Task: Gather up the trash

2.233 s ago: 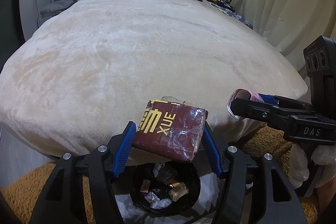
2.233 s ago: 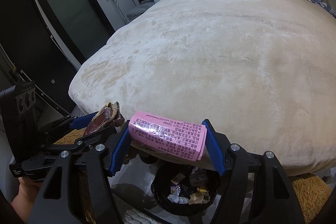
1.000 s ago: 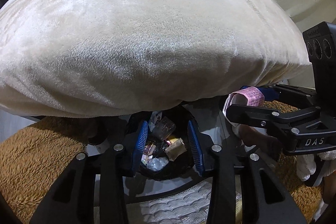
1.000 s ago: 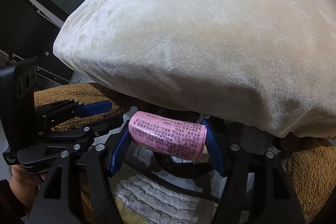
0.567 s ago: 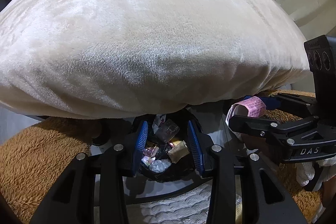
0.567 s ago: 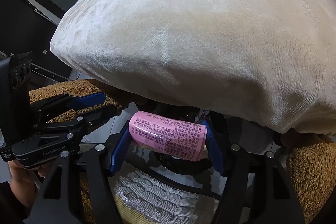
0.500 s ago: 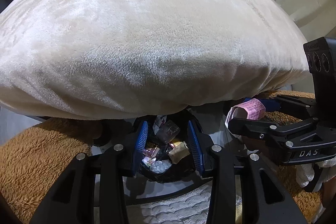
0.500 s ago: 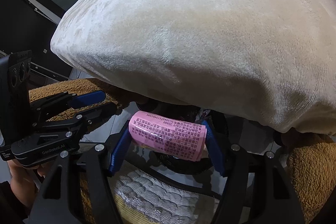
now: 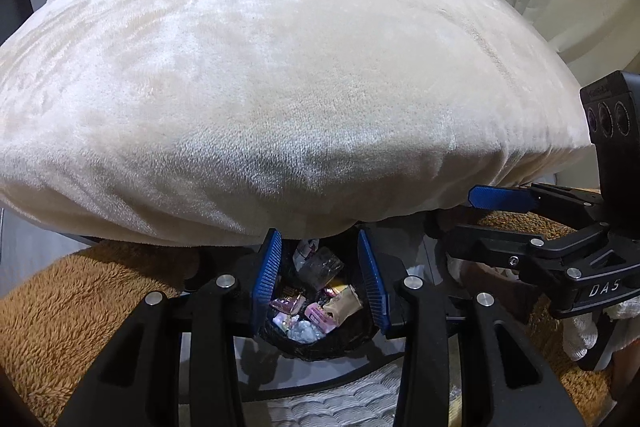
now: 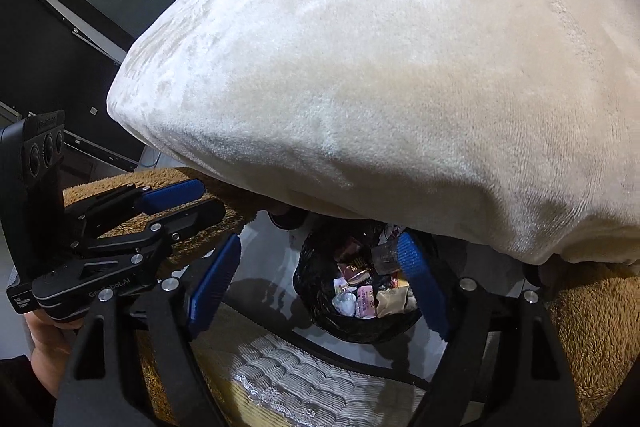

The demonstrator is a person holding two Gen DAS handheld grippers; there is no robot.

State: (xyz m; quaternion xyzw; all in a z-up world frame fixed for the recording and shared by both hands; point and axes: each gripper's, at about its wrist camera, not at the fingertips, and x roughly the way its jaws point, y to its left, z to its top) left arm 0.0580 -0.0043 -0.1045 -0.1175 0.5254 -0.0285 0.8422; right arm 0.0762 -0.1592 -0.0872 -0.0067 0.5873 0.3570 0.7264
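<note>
Trash [image 10: 362,291] sits in the black-lined bin [image 10: 316,311] beneath both your grippers — left gripper [image 9: 320,279] pinched near-closed on nothing, right gripper [image 10: 320,279] opening with nothing between its pads — while the bed [image 9: 280,67] looks bare, so little seems left.

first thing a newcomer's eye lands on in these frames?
The cream plush blanket on the bed, which bulges across most of both views. Next, the black-lined trash bin on the floor below the bed's edge, full of wrappers, including a pink packet. Both grippers hang over it with nothing between their blue pads: the left gripper narrow, the right gripper opening wide.
</note>
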